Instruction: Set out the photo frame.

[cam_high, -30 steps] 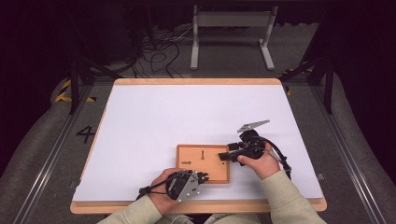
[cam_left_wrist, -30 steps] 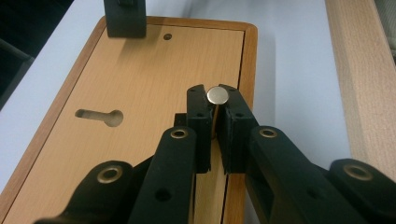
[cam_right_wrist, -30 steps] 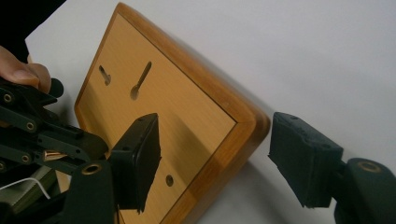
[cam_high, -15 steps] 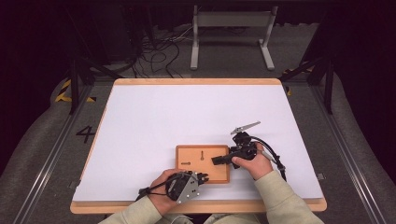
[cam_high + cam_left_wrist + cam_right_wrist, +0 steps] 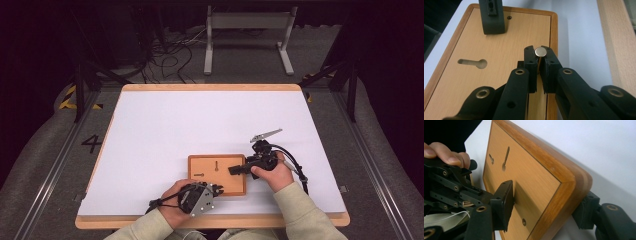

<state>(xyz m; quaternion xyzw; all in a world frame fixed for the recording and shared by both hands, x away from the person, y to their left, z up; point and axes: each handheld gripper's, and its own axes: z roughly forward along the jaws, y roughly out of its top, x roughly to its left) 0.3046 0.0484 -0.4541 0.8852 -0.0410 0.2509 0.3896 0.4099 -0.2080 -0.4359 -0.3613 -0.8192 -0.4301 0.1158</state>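
My left tool [image 5: 538, 62] is clamped on a thin brass pin [image 5: 540, 51] with a round flat head, just above the wooden board [image 5: 217, 174] and its keyhole slots. My right tool [image 5: 544, 207] straddles that board's right edge, jaws having just been closing, lifting it tilted off the desk [image 5: 200, 120].

The desk [image 5: 210, 120] is evenly and brightly lit from above, while the floor around it is left dim. Beyond the right tongs [image 5: 544, 212] a soft shadow is cast by the board [image 5: 534, 177]. Near the lens, both tongs' arms are blurred.
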